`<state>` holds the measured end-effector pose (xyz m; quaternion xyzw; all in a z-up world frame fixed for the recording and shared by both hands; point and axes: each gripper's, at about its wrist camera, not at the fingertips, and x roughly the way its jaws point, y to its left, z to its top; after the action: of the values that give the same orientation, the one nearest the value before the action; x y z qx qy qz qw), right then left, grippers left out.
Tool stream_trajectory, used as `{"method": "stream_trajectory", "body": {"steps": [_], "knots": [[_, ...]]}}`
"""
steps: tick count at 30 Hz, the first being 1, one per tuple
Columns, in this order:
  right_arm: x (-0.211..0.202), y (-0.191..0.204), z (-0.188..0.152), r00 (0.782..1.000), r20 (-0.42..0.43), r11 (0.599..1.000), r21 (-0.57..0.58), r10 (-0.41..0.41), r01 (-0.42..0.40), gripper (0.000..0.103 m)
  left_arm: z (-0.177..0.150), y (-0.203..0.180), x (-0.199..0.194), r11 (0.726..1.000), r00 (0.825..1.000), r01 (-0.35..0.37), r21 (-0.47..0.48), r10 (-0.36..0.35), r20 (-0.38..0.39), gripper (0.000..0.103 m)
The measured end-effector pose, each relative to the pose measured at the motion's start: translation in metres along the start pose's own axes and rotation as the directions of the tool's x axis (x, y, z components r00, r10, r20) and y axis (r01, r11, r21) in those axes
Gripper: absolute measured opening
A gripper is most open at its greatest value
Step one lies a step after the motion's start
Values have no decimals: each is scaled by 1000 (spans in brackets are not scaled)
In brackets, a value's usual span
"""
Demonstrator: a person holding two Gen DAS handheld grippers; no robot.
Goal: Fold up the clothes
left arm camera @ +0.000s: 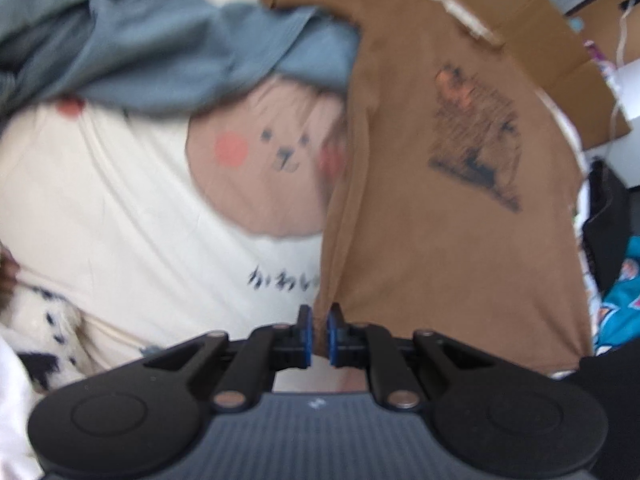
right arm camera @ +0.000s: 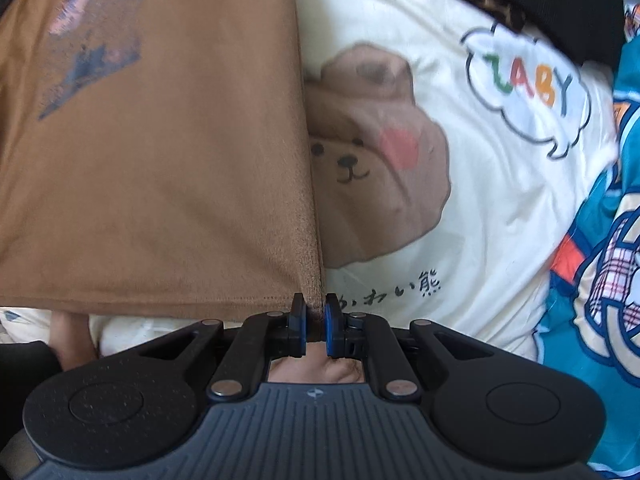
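A brown T-shirt [left arm camera: 432, 240] with a dark printed graphic lies spread over a cream bedsheet [left arm camera: 120, 208] printed with bears. My left gripper [left arm camera: 319, 320] is shut on the shirt's near left hem corner, the cloth pinched between its blue pads. In the right wrist view the same brown T-shirt [right arm camera: 160, 180] fills the left half. My right gripper [right arm camera: 315, 312] is shut on its near right hem corner, with the side edge running straight away from the fingers. Both grippers point steeply down at the bed.
A grey-blue garment [left arm camera: 160, 48] is heaped at the far left, overlapping the shirt's sleeve. Flattened cardboard [left arm camera: 560, 40] lies at the far right. A teal cartoon blanket [right arm camera: 592, 260] and a black garment [right arm camera: 540, 0] lie to the right. A spotted white fabric [left arm camera: 44, 328] sits near left.
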<state>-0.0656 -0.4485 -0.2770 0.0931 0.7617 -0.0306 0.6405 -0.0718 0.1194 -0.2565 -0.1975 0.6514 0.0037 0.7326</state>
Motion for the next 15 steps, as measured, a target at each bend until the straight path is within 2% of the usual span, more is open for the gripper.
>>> {"method": "stream_trajectory", "body": {"steps": [3,6,15], "knots": [[15,0,3,999,-31,1000,4,-15,16,7,-3,9,25,999,999,-19,-29,18,-51,8],[29,1,10,997,-56,999,2,-43,43,7,-2,13,45,999,995,-42,-6,41,-89,8],[66,0,21,990,-108,996,1,-87,87,7,4,27,81,996,987,-82,20,84,-136,8]]}}
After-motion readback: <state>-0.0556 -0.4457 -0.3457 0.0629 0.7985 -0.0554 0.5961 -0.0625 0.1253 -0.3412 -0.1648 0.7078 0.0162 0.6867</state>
